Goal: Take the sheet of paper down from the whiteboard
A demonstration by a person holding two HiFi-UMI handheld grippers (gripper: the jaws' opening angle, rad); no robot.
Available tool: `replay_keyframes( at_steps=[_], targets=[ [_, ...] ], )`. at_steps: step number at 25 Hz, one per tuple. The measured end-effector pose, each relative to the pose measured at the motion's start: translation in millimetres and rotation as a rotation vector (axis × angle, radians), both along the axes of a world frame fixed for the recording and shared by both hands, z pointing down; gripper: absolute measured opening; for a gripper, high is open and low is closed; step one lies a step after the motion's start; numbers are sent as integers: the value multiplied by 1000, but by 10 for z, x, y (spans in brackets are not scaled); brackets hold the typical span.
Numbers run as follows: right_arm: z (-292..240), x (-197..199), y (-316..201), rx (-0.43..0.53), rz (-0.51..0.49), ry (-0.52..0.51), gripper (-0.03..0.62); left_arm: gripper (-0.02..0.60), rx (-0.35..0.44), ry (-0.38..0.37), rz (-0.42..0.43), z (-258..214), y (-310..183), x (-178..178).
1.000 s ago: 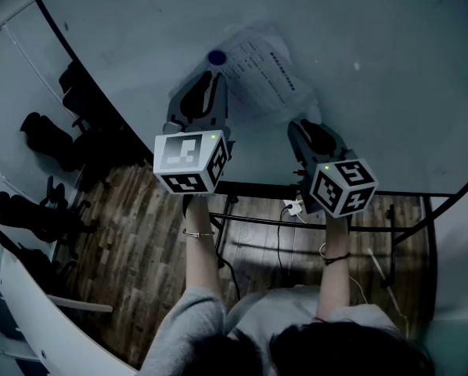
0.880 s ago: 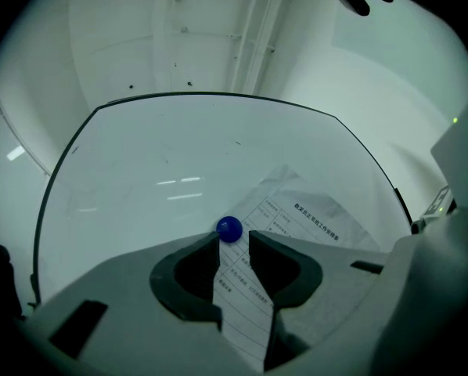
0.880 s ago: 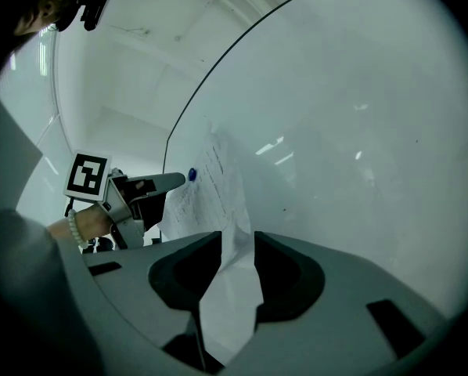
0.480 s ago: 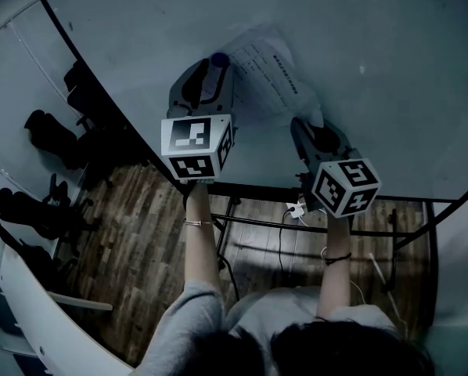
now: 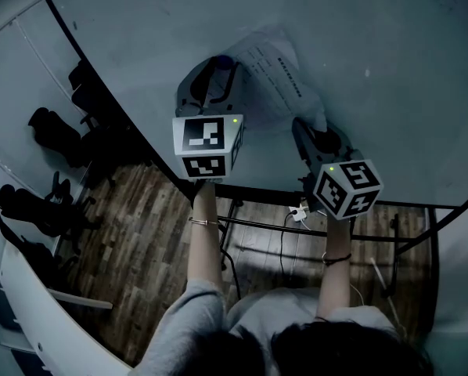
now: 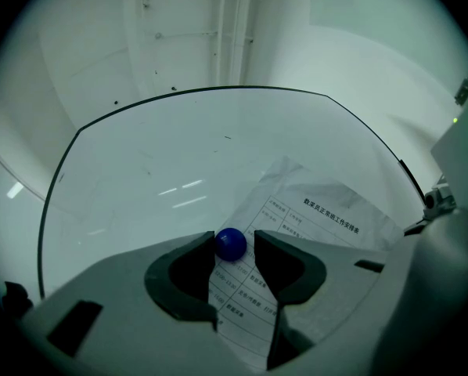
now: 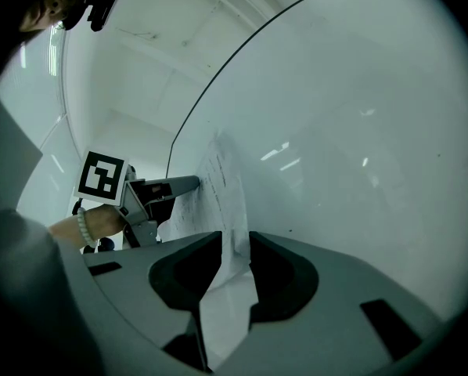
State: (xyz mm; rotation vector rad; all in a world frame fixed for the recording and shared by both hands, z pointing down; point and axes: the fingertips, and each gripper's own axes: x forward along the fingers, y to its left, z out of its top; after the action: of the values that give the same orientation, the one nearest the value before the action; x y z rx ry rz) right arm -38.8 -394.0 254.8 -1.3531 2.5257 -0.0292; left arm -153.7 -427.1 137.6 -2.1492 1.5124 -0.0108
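A printed sheet of paper (image 5: 277, 81) hangs on the whiteboard (image 5: 375, 53), pinned at its upper left corner by a round blue magnet (image 6: 230, 244). My left gripper (image 6: 234, 240) is open, its jaws having just been opening. The magnet sits between the tips, against the left one, with a gap to the right one. My right gripper (image 7: 235, 237) is at the sheet's (image 7: 218, 186) lower right corner. Its jaws have just opened slightly, and the curled paper edge stands loosely between them. In the head view both grippers (image 5: 218, 73) (image 5: 311, 124) point at the board.
The whiteboard's dark stand (image 5: 390, 210) and a white cable plug (image 5: 297, 210) are below the board over the wooden floor. Dark office chairs (image 5: 54, 131) stand at the left. The left gripper's marker cube (image 7: 101, 176) shows in the right gripper view.
My left gripper has moved up and to the right, rolled a little, and its jaws have spread around the blue magnet. The right gripper has stayed at the paper's lower corner.
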Motion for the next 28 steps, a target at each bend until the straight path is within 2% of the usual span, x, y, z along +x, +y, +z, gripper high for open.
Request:
replay_keyframes(
  at_steps=[2,7,16,28],
  targets=[
    [-21,-2,-5,10,-3,-2,95,141,7,13,-4,-10,-5,-29],
    [-60,-29,15,41,-2,12,6,134,22,11,-25,-9,-5,-69],
    [-64,-55,4,46,-13,27,2,129,20,15,-37,-18,-15,-109],
    [38,-81,-43,-10,-25,19,2,129,18,23,-40,-49,-38,-116]
  ],
)
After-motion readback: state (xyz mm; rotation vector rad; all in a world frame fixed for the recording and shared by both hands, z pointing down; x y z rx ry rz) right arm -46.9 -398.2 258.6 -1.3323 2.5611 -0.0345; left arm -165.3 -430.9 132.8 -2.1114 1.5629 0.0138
